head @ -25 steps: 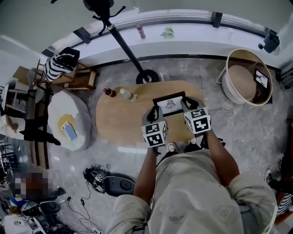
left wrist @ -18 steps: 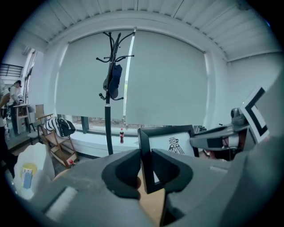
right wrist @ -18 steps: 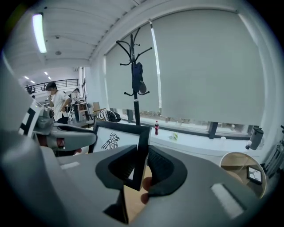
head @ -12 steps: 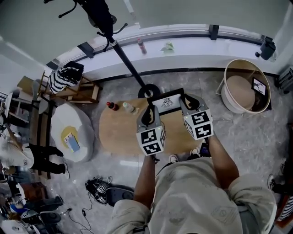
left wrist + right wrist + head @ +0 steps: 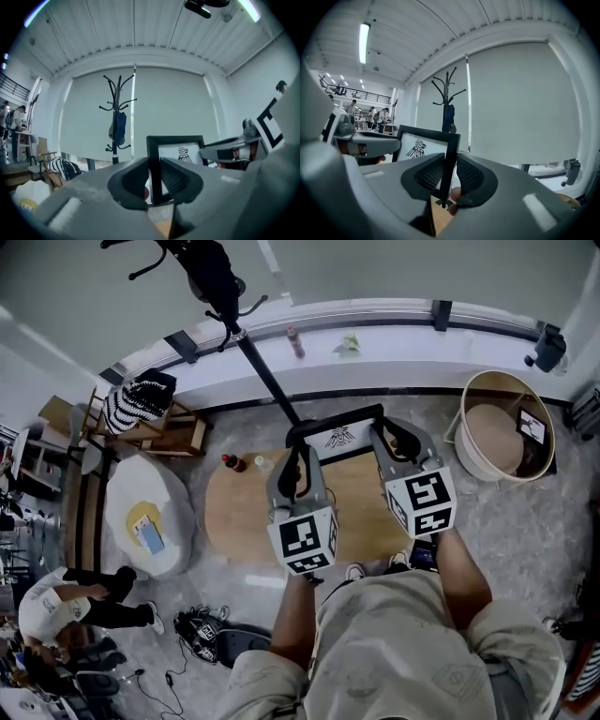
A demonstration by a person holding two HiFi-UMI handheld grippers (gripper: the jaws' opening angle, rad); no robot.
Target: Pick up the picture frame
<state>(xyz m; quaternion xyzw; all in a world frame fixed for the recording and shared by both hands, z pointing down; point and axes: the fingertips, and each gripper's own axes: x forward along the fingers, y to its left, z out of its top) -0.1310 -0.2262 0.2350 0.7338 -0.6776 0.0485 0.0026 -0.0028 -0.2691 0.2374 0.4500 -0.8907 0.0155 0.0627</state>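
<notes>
The picture frame (image 5: 337, 435) is black with a white print of a bird figure, and it hangs upright in the air above the oval wooden table (image 5: 234, 521). My left gripper (image 5: 298, 448) is shut on its left side bar. My right gripper (image 5: 380, 435) is shut on its right side bar. In the left gripper view the frame's (image 5: 180, 152) left bar stands pinched between the ribbed pads of my left gripper (image 5: 154, 176). In the right gripper view the frame's (image 5: 419, 147) right bar runs down between the pads of my right gripper (image 5: 449, 173).
A red-capped bottle (image 5: 230, 463) and a clear bottle (image 5: 262, 465) stand on the table's far left. A black coat rack (image 5: 216, 277) rises just behind the table. A round basket (image 5: 506, 423) stands at right, a white pouf (image 5: 145, 512) and a wooden chair (image 5: 178, 423) at left.
Both grippers have risen together with the frame held between them. The frame has left the tabletop and now sits higher and closer to the head camera.
</notes>
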